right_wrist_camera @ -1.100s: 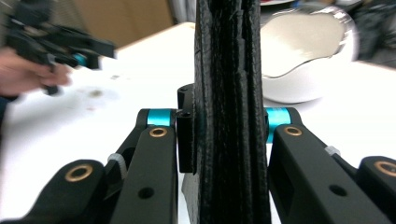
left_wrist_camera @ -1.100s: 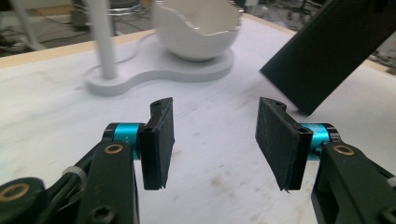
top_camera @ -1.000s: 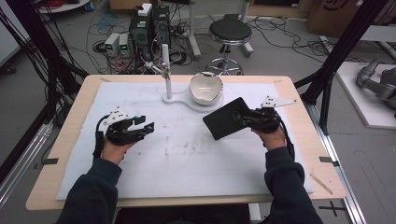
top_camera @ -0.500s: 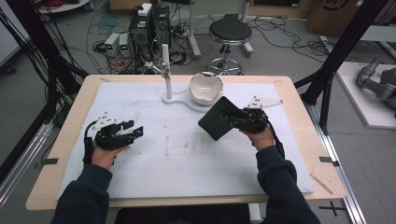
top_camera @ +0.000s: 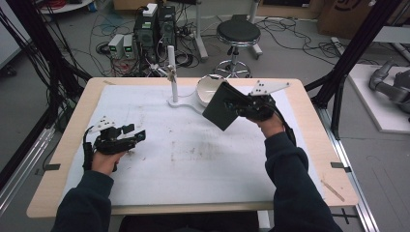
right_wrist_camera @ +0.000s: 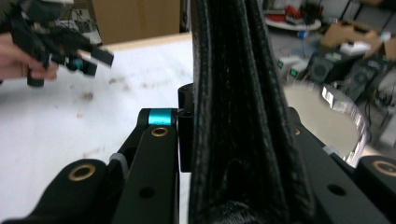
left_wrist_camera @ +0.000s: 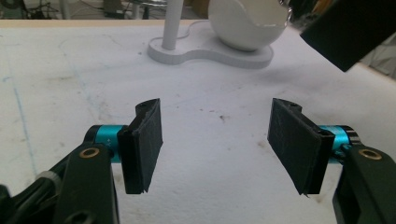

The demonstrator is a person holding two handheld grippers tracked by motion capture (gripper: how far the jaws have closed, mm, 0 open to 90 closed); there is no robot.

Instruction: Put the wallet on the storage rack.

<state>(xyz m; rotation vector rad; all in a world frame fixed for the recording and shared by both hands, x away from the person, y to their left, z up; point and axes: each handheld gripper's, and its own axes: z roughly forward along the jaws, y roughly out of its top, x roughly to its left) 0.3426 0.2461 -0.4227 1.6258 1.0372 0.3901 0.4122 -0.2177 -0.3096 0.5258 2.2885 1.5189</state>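
A black leather wallet (top_camera: 220,107) hangs tilted in the air just in front of the white bowl (top_camera: 206,89). My right gripper (top_camera: 236,107) is shut on the wallet's right edge, and its jaws have just been closing tighter on it. In the right gripper view the wallet (right_wrist_camera: 233,116) stands edge-on between the jaws, with the bowl (right_wrist_camera: 317,116) behind. My left gripper (top_camera: 134,134) sits low over the white mat at the left. Its jaws (left_wrist_camera: 217,144) are open with nothing between them and have just been opening wider. One corner of the wallet (left_wrist_camera: 355,32) is in the left gripper view.
A white stand with an upright post (top_camera: 172,72) and a flat base (top_camera: 183,103) carries the bowl at the back of the table. A white mat (top_camera: 203,154) covers the wooden table (top_camera: 319,159). Cables, equipment and a stool (top_camera: 237,34) lie beyond the far edge.
The right gripper has lifted the wallet off the mat and carried it up toward the bowl, tilting it. The left hand has shifted slightly left and its jaws stand wider.
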